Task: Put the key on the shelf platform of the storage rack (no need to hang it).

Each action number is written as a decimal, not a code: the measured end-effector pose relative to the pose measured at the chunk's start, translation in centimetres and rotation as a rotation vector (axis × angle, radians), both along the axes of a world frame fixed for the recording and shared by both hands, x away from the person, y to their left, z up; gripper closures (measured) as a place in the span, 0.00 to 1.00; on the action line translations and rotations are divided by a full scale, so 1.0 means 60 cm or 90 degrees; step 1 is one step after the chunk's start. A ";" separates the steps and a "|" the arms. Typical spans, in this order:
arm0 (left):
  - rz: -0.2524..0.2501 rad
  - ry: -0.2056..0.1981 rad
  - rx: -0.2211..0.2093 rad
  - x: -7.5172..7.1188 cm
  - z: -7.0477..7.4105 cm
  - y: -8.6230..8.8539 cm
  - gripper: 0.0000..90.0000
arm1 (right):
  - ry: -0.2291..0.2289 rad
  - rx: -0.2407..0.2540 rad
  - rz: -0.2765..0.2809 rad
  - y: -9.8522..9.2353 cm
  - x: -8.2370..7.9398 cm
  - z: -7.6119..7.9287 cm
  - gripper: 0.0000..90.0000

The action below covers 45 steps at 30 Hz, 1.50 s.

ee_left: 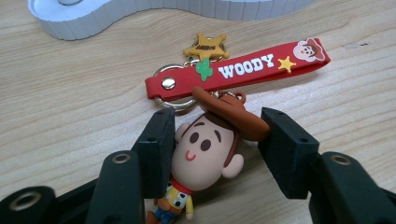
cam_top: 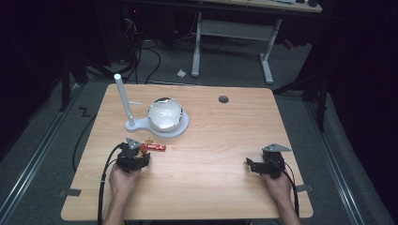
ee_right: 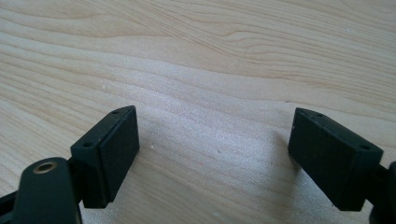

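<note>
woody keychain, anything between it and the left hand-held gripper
Nothing visible. The left hand-held gripper already has its jaws on either side of the woody keychain head, pads pressing on it; the red strap lies just beyond on the table.

Your right tongs (ee_right: 212, 156) sit with both black jaws spread wide over the pale wood-grain tabletop (ee_right: 210, 56) (bare wood lies between them).

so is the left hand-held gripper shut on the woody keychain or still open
Shut on it. In the left gripper view, the left hand-held gripper has both black pads pressed against the head of the woody keychain, which lies on the table.
</note>
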<state>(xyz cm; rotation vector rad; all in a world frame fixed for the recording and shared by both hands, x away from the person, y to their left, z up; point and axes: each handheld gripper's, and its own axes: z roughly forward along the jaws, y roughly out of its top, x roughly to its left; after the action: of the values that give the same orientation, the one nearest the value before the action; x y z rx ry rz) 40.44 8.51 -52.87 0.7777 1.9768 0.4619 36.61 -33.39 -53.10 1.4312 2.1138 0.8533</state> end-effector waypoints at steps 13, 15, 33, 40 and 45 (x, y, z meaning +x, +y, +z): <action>0.005 -0.023 -0.040 -0.014 0.050 0.006 0.53 | -0.001 -0.001 0.001 0.000 0.000 0.000 0.18; 0.001 -0.027 -0.045 -0.016 0.062 0.005 0.53 | -0.001 -0.001 0.001 0.000 0.000 0.000 0.18; -0.017 -0.074 -0.115 -0.032 0.171 0.018 0.54 | -0.001 -0.001 0.001 0.000 0.000 0.000 0.18; -0.025 -0.091 -0.130 -0.038 0.202 0.018 0.54 | -0.001 -0.001 0.001 0.000 0.000 0.000 0.18; -0.032 -0.100 -0.143 -0.037 0.223 0.020 0.54 | -0.001 -0.001 0.001 0.000 0.000 0.000 0.18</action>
<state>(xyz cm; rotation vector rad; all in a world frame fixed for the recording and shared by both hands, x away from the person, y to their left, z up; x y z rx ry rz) 38.21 9.68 -39.48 0.6276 1.8212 0.2566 36.62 -33.39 -53.10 1.4277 2.1152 0.8536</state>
